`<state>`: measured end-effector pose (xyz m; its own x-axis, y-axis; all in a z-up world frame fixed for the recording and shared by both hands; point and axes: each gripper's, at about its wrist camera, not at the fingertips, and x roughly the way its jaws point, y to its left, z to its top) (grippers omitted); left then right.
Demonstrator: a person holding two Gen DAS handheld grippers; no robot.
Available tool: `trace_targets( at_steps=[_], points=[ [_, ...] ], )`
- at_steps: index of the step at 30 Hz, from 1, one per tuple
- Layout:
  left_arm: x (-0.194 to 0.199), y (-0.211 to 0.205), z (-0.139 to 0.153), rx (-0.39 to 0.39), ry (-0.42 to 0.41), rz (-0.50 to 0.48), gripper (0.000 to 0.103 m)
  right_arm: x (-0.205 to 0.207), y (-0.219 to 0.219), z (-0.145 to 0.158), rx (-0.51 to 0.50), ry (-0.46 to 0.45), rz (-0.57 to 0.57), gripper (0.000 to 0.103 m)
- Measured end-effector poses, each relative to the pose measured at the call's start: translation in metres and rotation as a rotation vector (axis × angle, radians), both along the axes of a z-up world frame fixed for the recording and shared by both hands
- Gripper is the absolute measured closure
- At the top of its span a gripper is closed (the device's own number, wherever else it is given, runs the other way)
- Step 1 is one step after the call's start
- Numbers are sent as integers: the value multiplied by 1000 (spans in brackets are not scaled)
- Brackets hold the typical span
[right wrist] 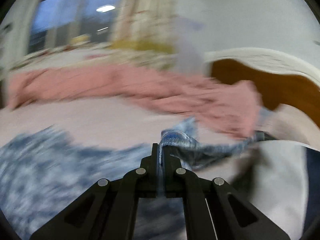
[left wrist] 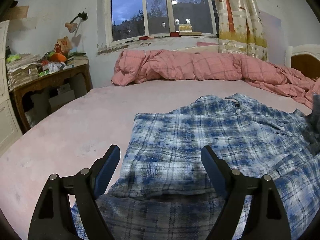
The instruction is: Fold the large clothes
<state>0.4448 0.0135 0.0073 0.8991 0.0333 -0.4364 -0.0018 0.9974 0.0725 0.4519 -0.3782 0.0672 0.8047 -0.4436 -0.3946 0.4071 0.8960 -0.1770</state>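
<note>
Your right gripper [right wrist: 161, 148] is clenched on a fold of the blue plaid shirt [right wrist: 180, 140]; the cloth is pinched between the two closed fingers and bunches up just past their tips, then trails off to the right as a stretched strip. That view is smeared by blur, so the rest of the shirt shows only as a mottled blue patch at lower left. The gripper points a little below level, across the bed toward the pink duvet [right wrist: 140, 88] and the wooden headboard [right wrist: 270, 80].

Your left gripper [left wrist: 160, 152] stands wide open and holds nothing. Its fingers [left wrist: 112, 160] straddle the near part of the shirt [left wrist: 190, 136], tilted gently downward, with the cloth lying between and beneath them.

The shirt lies spread on the pink bedsheet [left wrist: 70, 130], collar toward the far side. Its left side is folded over into a straight edge, and left of that edge the sheet is bare out to the bed's rim. Beyond the collar a band of bare sheet runs up to the duvet [left wrist: 190, 66], bunched along the far side under the window [left wrist: 160, 10]. A cluttered side table [left wrist: 50, 76] stands past the bed's left edge.
</note>
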Motion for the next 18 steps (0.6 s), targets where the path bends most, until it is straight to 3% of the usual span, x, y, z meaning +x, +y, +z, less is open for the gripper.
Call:
trace_targets(
  at_steps=[3, 7, 8, 10, 12, 13, 15, 18],
  points=[
    [0, -5, 0, 23, -2, -5, 21, 19, 41, -24, -84, 188, 128, 100],
    [1, -7, -1, 29, 4, -6, 21, 39, 38, -53, 115, 382, 229, 100],
    [2, -5, -1, 24, 9, -5, 21, 38, 38, -55, 132, 388, 229, 99],
    [3, -3, -1, 12, 16, -1, 21, 37, 24, -49, 198, 354, 213, 84],
    [5, -2, -2, 1, 23, 3, 21, 33, -3, -39, 342, 300, 176, 47],
    [5, -1, -2, -2, 25, 4, 21, 25, -21, -35, 438, 265, 153, 41],
    [6, -1, -2, -2, 29, 8, 21, 15, -50, -28, 575, 211, 112, 41],
    [6, -1, -3, -3, 32, 9, 21, 4, -85, -21, 609, 152, 9, 41]
  ],
)
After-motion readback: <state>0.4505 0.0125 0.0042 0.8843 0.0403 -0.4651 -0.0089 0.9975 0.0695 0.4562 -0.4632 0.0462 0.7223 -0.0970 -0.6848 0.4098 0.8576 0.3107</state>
